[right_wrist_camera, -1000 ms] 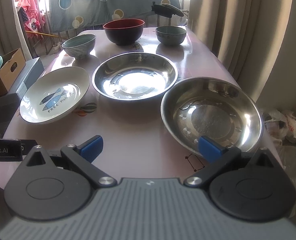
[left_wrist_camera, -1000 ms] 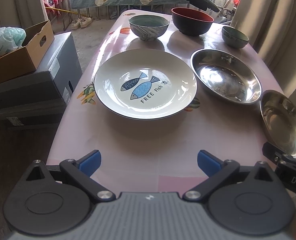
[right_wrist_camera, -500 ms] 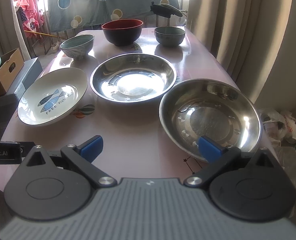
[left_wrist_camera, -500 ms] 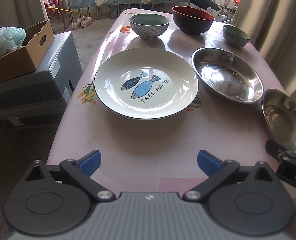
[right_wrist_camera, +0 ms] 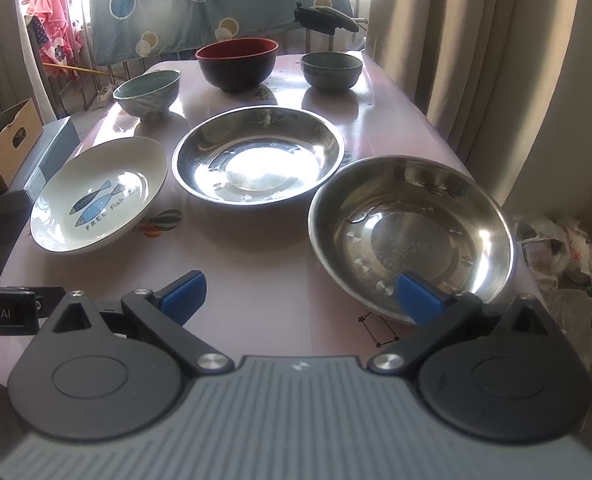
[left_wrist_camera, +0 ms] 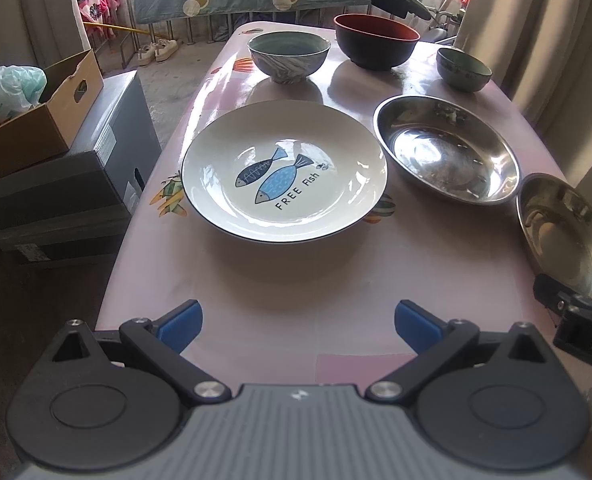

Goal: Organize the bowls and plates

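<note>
Both grippers, left (left_wrist_camera: 296,326) and right (right_wrist_camera: 302,294), are hovering wide open and empty at bottom frame, facing the fish plate (left_wrist_camera: 283,170), steel dishes (right_wrist_camera: 257,154) and upper-frame bowls (left_wrist_camera: 288,56), apparently awaiting stacking.

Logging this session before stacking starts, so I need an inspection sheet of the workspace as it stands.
Surface: pink glossy table, sunlit glare.
Job's things: white fish-print plate, two steel basins, marbled bowl, red-and-black bowl, small green bowl; all separate, unstacked.
Clutter: nothing seen.
Grippers: left gripper open, empty; right gripper open, one finger over the nearer basin.
Cables: nothing seen.
Surroundings: cardboard box, curtains, hanging spotted sheet.
</note>
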Demonstrator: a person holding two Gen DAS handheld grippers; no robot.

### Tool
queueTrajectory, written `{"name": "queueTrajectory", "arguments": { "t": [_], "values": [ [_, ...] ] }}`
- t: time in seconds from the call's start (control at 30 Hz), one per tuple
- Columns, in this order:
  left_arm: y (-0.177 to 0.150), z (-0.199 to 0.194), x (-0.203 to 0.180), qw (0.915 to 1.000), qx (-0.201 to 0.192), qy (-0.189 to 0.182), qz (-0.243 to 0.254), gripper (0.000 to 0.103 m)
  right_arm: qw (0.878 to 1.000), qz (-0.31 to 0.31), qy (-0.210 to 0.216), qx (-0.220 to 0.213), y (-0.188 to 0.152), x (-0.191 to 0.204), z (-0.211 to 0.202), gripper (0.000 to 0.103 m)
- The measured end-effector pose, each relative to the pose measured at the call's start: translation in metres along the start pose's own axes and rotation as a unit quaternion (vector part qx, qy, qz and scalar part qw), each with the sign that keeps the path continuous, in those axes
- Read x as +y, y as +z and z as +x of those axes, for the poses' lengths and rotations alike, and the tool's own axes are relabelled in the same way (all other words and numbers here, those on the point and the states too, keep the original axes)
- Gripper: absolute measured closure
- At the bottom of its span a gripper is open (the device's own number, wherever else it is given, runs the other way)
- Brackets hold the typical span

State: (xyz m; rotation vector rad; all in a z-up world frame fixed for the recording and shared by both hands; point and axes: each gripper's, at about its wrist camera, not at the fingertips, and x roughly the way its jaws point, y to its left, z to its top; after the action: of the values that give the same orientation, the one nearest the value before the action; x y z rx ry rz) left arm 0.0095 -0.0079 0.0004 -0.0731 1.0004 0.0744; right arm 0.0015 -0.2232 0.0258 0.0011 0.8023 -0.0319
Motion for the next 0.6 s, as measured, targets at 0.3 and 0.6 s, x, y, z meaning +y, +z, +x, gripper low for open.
{"name": "queueTrajectory", "arguments": {
  "t": [0.3, 0.6],
  "values": [
    [0.003, -0.003, -0.023, 0.9990, 0.001, -0.028, 0.035, 0.000, 1.000, 0.008, -0.017, -0.006, 0.003, -0.009, -0.008, 0.001],
    [0.018, -0.008, -0.032, 0.9988, 0.001, -0.033, 0.038, 0.000, 0.999, 0.008, -0.033, -0.011, 0.013, -0.017, -0.017, 0.001]
  ]
}}
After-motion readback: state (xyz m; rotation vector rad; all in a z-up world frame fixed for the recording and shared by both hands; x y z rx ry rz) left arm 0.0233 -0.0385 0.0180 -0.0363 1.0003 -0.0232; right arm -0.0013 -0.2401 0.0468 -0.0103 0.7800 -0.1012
